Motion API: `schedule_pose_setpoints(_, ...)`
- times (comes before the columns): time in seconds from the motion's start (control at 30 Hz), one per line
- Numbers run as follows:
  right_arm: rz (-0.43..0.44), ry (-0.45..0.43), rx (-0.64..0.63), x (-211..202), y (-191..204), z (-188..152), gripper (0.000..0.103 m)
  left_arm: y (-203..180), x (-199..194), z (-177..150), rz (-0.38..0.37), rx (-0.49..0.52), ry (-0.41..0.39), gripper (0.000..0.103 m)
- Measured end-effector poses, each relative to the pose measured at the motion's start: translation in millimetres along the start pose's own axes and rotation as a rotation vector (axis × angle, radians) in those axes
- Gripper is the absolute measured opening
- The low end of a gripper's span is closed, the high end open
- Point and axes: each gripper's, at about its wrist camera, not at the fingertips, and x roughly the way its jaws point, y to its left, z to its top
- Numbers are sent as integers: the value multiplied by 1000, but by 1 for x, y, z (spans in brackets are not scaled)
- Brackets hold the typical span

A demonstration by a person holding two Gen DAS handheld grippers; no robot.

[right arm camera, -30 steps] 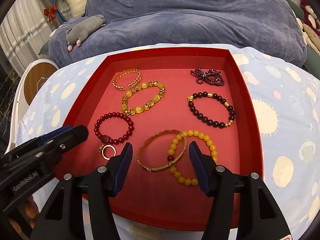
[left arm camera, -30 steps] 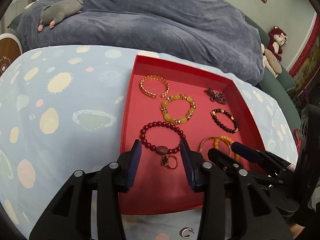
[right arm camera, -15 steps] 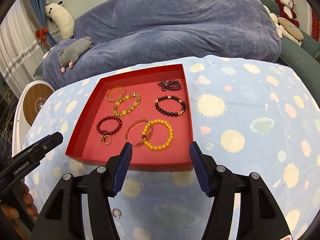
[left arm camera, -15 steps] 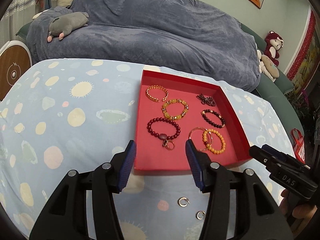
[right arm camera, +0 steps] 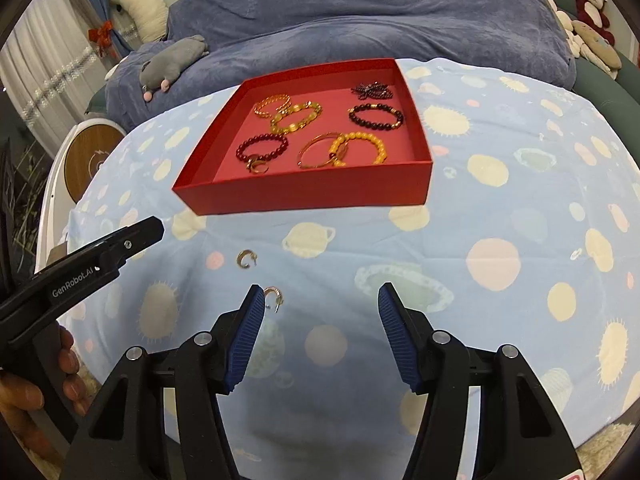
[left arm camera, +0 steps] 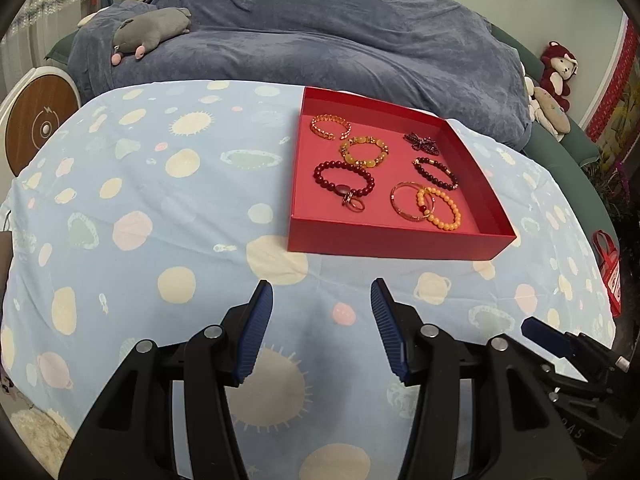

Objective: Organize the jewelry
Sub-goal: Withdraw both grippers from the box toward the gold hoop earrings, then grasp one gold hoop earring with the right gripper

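Note:
A red tray (left arm camera: 400, 242) (right arm camera: 308, 200) on the blue spotted cloth holds several bracelets: a dark red bead bracelet (left arm camera: 344, 178) with a ring (left arm camera: 354, 204) beside it, a yellow bead bracelet (left arm camera: 438, 208) over a gold bangle (left arm camera: 408, 202), and others. Two small gold earrings lie on the cloth in the right wrist view: one (right arm camera: 246, 259) farther out, one (right arm camera: 274, 295) by my right gripper's left fingertip. My left gripper (left arm camera: 322, 300) and right gripper (right arm camera: 320, 300) are both open and empty, well short of the tray.
A blue-covered sofa (left arm camera: 320, 40) with a grey plush toy (left arm camera: 152, 28) stands behind the table. A round wooden-topped stool (left arm camera: 38, 124) is at the left. Plush toys (left arm camera: 556, 76) sit at the right. The cloth-covered table (right arm camera: 520, 200) stretches right of the tray.
Both grippers have pulled back from over the tray toward the table's near edge. Both stayed open. The two earrings have come into the right wrist view.

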Motion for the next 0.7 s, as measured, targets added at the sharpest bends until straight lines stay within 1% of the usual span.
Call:
schedule_pose_setpoints(0.07, -2, 11, -28, 4, 9, -7, 56, 3, 0, -5, 7, 0, 10, 49)
schedule_pose_setpoints(0.2, 7, 38, -60, 15, 22, -16, 49, 8, -1, -14, 27, 8, 19, 49)
schedule_pose_setpoints(0.23, 6, 43, -64, 18, 25, -17, 49, 10, -1, -15, 28, 7, 20, 49)
schedule_pose_setpoints(0.47, 2, 72, -80, 36, 38, -16, 42, 25, -1, -19, 46, -14, 28, 49)
schedule_pose_setpoints(0.7, -21, 83, -85, 51, 46, -11, 35, 34, 2, -21, 62, -26, 32, 49)
